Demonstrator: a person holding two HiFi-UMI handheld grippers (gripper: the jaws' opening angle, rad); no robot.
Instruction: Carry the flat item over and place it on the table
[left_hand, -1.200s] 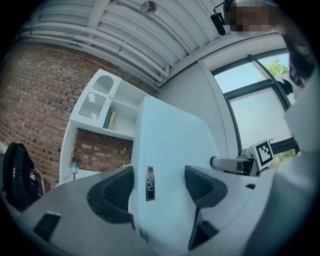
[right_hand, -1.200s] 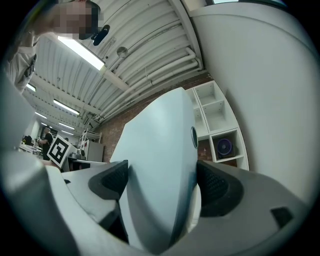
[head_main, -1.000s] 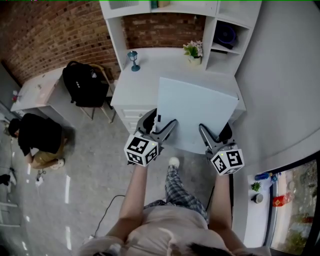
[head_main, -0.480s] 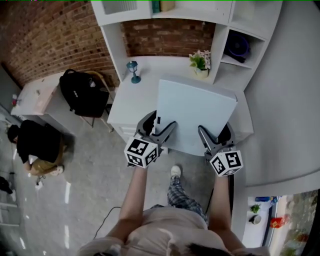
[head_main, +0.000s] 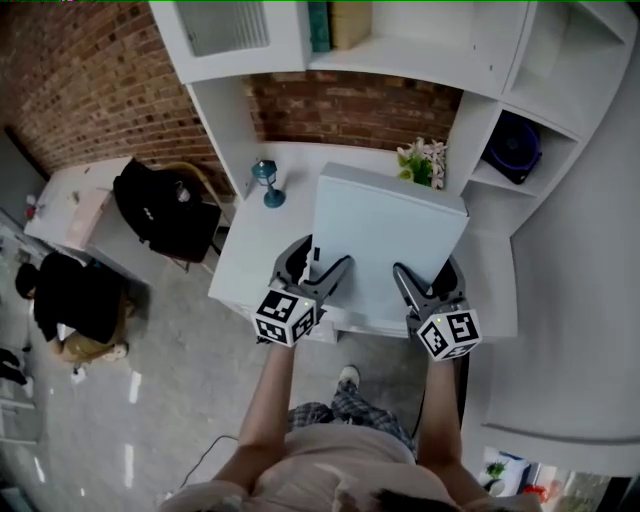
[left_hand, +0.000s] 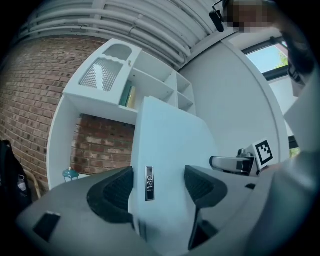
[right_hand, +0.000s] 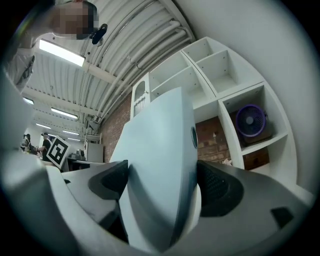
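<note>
Left gripper and right gripper: jaws closed on the near edge of the flat panel, held over the tabletop.
Gripped along one edge only, it may twist loose, or its far corner may knock the potted plant on lowering.

Grey left gripper, right gripper — marker cubes, beige top, plaid trousers

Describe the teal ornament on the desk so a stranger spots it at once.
Start at the white desk against the brick wall. Near its back left corner, left of the held flat panel, stands a teal lantern-like ornament on a stem. It alone is teal; the flower pot stands back right.
</note>
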